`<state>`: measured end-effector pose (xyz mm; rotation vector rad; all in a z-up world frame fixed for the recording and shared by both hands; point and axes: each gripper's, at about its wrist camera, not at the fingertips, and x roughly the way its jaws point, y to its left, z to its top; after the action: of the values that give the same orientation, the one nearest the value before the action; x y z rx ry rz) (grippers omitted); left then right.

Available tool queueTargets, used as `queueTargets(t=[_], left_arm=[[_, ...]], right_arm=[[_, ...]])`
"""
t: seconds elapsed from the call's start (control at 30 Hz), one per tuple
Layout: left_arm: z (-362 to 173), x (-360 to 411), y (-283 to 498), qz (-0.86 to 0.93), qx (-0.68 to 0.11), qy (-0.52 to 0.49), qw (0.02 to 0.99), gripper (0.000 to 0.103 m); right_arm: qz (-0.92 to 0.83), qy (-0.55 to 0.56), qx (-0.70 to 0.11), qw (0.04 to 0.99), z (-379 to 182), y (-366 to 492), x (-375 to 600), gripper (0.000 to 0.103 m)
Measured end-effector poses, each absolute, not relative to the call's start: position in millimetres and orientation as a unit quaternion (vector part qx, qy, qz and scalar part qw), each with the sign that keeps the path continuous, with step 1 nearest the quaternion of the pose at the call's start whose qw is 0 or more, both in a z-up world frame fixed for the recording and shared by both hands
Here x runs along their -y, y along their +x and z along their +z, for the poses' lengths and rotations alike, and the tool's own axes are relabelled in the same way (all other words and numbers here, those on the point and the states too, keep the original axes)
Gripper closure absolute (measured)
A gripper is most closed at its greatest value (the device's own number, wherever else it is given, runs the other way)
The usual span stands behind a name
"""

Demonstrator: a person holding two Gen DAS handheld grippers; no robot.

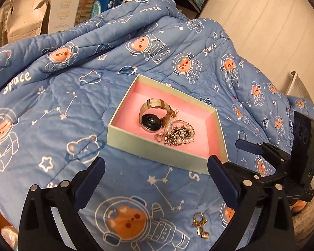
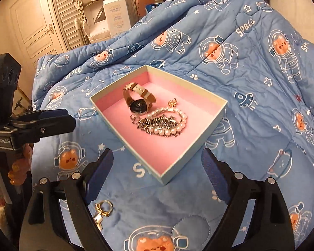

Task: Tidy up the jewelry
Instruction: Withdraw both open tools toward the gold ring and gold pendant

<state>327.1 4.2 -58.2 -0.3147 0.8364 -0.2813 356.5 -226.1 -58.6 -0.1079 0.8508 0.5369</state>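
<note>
1. Quilt (image 1: pixel 58 104), blue, printed with astronaut bears and the word "space", spread over a bed and carrying everything; rumpled into folds toward its far edge.
2. Jewelry box (image 1: pixel 157 146), shallow and open-topped, pale green outside and pink inside, resting near the middle of the quilt; seen again from the right wrist (image 2: pixel 198 148) with one corner turned toward the camera.
3. Wristwatch (image 1: pixel 152 121) with tan strap and dark round face, lying on its side in the box toward the far wall; same watch (image 2: pixel 138 104) in the right view.
4. Tangle of pearl strands and metal chains (image 1: pixel 178 135) heaped just beside the watch, touching it; pearls clearest in the right view (image 2: pixel 165 125); small gold flower-shaped piece (image 2: pixel 172 103) beside the heap, inside the box.
5. Gold ring (image 1: pixel 198 219) outside the box, on the quilt near its front edge; small gold clip-like piece (image 1: pixel 203 233) just beside it; same ring (image 2: pixel 103 208) in the right view, close to the left finger of that gripper.
6. Left gripper (image 1: pixel 157 179) spread wide, nothing between the fingers, hovering short of the near wall of the box.
7. Right gripper (image 2: pixel 157 175) likewise spread wide and empty, above the near corner of the box; also visible at the right edge of the left view (image 1: pixel 230 154).
</note>
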Motion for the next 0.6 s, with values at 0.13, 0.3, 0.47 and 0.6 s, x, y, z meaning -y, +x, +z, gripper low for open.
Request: queueTargets(t=[0.13, 0.3, 0.47, 0.6], left_arm=[[-70, -13, 296, -0.13, -0.399, -0.17, 0.892, 0.007], [-84, -13, 266, -0.118, -0.401, -0.163, 0.894, 0.007], [-90, -3, 240, -0.106, -0.395, -0.138, 0.902, 0.007], [-92, 18, 222, -0.11, -0.385, -0.072, 0.913, 0.007]], right_arm=[[0.252, -0.054, -0.408, 0.876, -70, 326, 227, 0.018], [0.267, -0.053, -0.411, 0.87, -84, 289, 228, 0.02], [0.288, -0.061, -0.42, 0.858, -97, 260, 217, 0.029], [0.3, -0.055, -0.433, 0.848, -109, 249, 210, 0.041]])
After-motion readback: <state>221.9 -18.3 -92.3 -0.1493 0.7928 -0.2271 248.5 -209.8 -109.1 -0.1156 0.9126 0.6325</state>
